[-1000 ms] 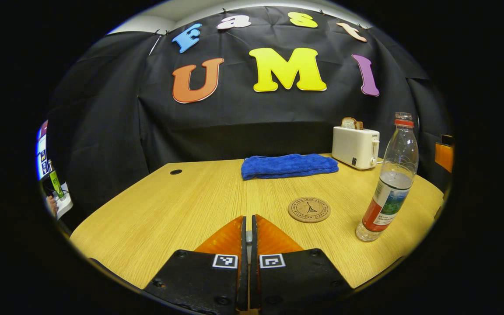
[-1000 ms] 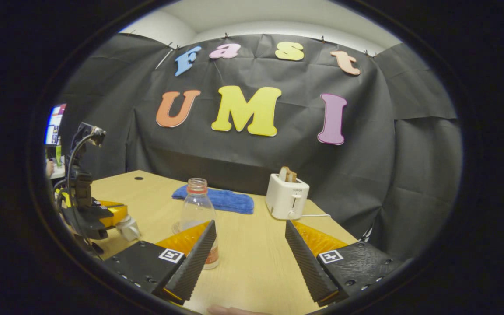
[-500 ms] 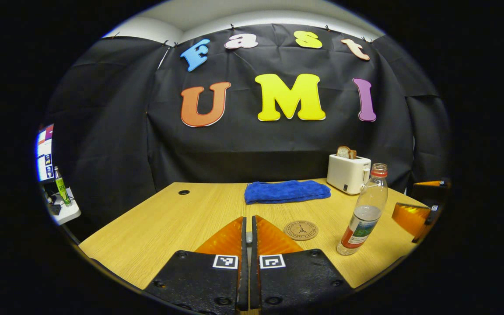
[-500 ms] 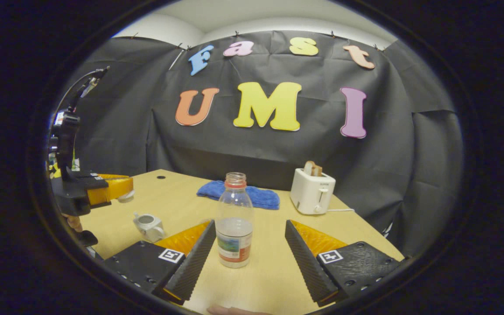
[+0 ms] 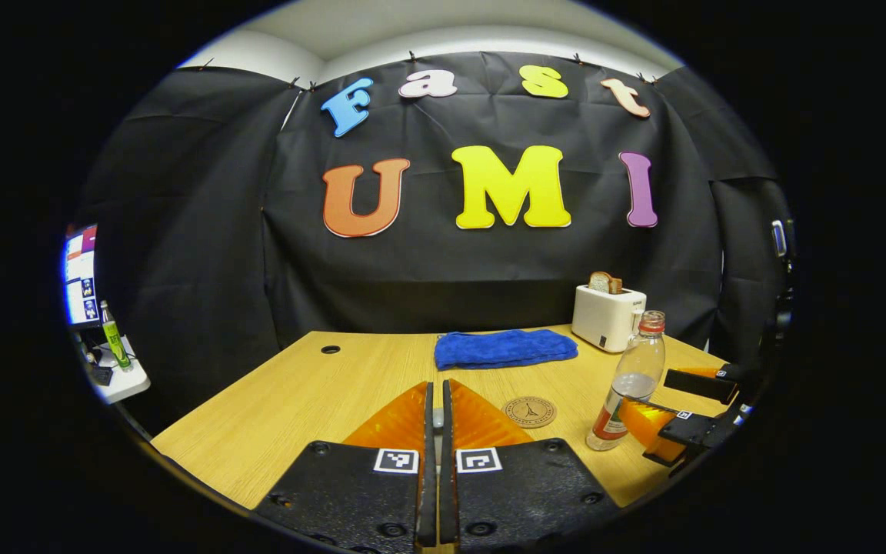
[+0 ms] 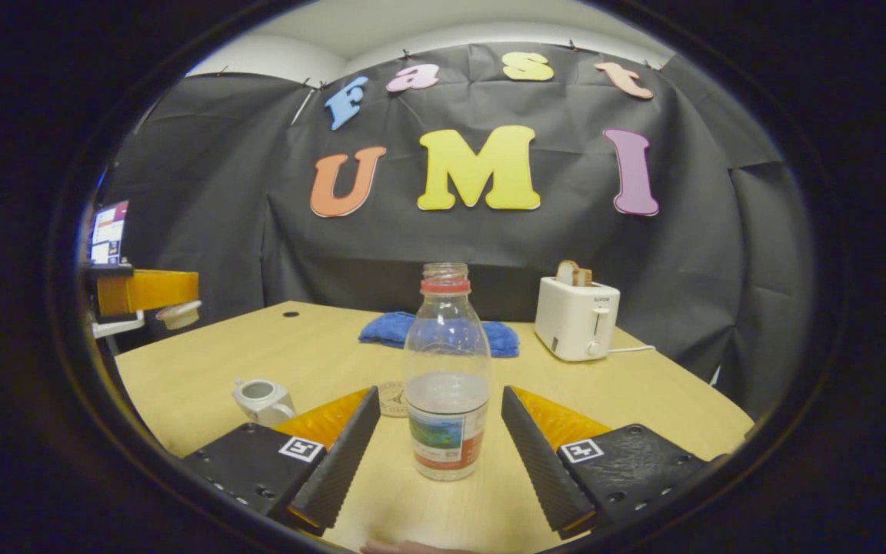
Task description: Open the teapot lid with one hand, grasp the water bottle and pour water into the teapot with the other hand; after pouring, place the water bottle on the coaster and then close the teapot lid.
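Jaws pressed together on the left gripper [image 5: 434,400], we hold the teapot lid aloft: in the left gripper view a sliver of something pale shows between them at 6 o'clock, though we cannot make out what. The water bottle [image 5: 627,381] stands upright on the counter [image 5: 289,400] at 4 o'clock, smaller in view than a second ago, so this hand has risen and drawn back. The coaster [image 5: 529,411] lies bare just left of the bottle, with the right gripper [image 5: 670,419] closing in from 3 o'clock.

In the right gripper view, our right gripper's jaws stand apart with the bottle now dead centre between them, flanked but untouched; a second ago it stood off to the left. The teapot [image 6: 262,398] sits open at 8 o'clock, its lid [image 6: 179,314] pinched high at 9 o'clock. With the pot uncovered, we judge the grasp on the bottle comes next.
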Demonstrator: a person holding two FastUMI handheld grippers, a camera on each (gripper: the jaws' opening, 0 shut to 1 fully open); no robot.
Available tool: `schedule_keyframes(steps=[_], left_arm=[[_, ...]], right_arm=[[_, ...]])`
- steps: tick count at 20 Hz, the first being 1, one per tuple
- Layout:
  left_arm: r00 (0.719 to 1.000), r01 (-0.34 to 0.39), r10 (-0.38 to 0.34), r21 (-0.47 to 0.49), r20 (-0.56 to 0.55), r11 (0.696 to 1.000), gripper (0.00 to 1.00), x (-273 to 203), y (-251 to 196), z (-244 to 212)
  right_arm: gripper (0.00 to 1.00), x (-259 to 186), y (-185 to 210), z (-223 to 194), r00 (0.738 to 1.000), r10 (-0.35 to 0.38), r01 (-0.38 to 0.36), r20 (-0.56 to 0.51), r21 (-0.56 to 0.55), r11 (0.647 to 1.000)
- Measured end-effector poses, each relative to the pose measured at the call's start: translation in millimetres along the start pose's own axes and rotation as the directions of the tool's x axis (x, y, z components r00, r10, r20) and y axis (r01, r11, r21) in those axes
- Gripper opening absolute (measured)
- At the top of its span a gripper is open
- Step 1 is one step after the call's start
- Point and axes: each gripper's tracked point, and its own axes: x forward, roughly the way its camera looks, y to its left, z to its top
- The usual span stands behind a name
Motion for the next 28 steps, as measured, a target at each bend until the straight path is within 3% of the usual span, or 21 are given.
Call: schedule_keyframes(steps=[4,7,8,12,17,21,24,26,28], left_arm=[[1.000,0.014,-0.013,0.014,-0.021,1.000,0.04,-2.8,7.0,-1.4],[1.000,0.015,-0.014,0.015,-0.027,1.000,0.04,-3.4,17.1,-0.2],[0.999,0.017,-0.016,0.011,-0.033,1.000,0.04,-3.6,19.4,-1.8],[0.999,0.023,-0.023,0.007,-0.026,1.000,0.04,-8.1,31.3,4.4],[0.999,0.042,-0.042,0.002,-0.007,0.999,0.04,-17.3,46.8,12.7],[0.999,0.043,-0.043,0.007,0.003,0.999,0.04,-18.4,59.5,14.0],[0.999,0.047,-0.047,-0.012,-0.017,0.999,0.04,-17.0,66.0,9.1],[0.999,0.038,-0.039,-0.007,-0.018,0.999,0.04,-18.0,71.3,9.1],[0.999,0.030,-0.030,-0.001,-0.016,1.000,0.04,-18.9,77.8,10.3]], right_arm=[[0.98,17.6,0.3,-6.0,1.000,-0.003,0.003,-0.011,-0.011,1.000],[0.89,24.9,-3.4,-7.7,1.000,-0.022,0.022,-0.021,-0.026,0.999],[0.78,25.8,-1.9,-8.3,0.999,-0.025,0.025,-0.021,-0.025,0.999],[0.75,19.8,6.6,-0.6,0.998,-0.048,0.046,-0.030,-0.064,0.997],[0.73,11.7,33.8,12.7,0.996,-0.089,0.081,-0.022,-0.253,0.964],[0.74,12.8,47.2,7.5,0.988,-0.149,0.116,-0.034,-0.468,0.876],[0.74,17.8,56.6,-2.4,0.983,-0.178,0.119,-0.040,-0.600,0.791],[0.73,20.3,59.6,-5.1,0.981,-0.193,0.129,-0.019,-0.678,0.724],[0.74,22.2,61.9,3.0,0.975,-0.212,0.181,0.060,-0.768,0.614]])
